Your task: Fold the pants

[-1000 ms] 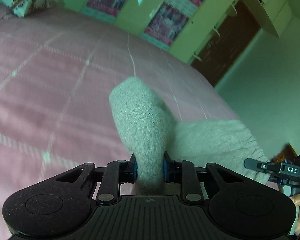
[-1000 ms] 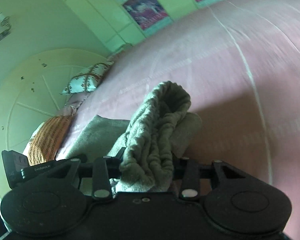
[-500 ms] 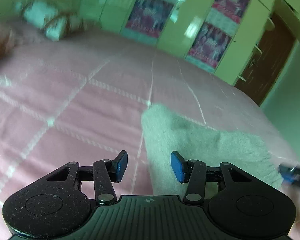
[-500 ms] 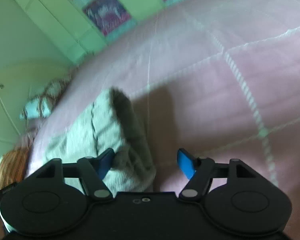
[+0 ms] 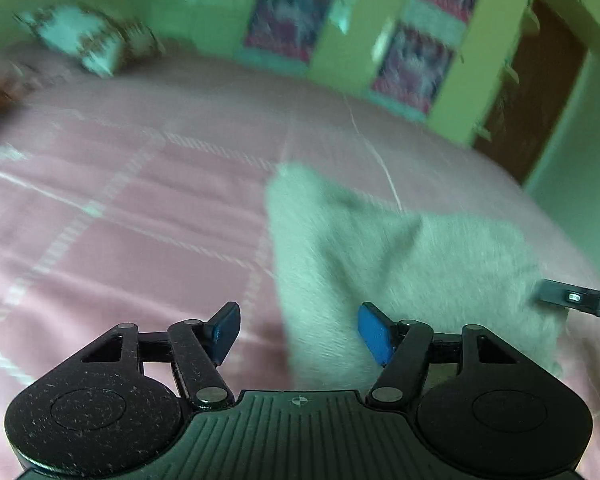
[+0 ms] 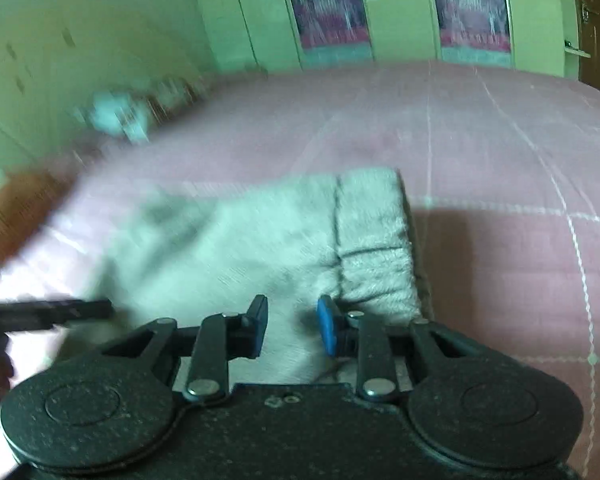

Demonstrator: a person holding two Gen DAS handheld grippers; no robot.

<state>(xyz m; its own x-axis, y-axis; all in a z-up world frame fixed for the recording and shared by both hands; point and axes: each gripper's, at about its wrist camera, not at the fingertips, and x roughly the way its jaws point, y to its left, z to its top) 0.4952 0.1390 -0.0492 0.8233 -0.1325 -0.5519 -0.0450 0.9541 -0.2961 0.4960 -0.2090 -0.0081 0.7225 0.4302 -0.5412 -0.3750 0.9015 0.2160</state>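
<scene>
The grey fleece pants (image 5: pixel 400 264) lie folded flat on the pink bedspread (image 5: pixel 120 208). My left gripper (image 5: pixel 296 332) is open and empty, its blue pads just above the pants' near left edge. In the right wrist view the pants (image 6: pixel 260 240) show their ribbed waistband (image 6: pixel 374 240) on the right side. My right gripper (image 6: pixel 292 330) is open and empty, low over the near part of the pants. The other gripper's tip shows at the right edge of the left wrist view (image 5: pixel 580 300) and at the left of the right wrist view (image 6: pixel 48 314).
Pillows (image 5: pixel 88 40) lie at the head of the bed. Green wardrobe doors with posters (image 5: pixel 412 64) stand behind the bed, and a brown door (image 5: pixel 532 80) is at the far right. An orange cushion (image 6: pixel 12 208) lies at the left.
Both grippers have let go of the pants and opened. The pants dropped flat onto the bed, and both grippers drew back and turned a little.
</scene>
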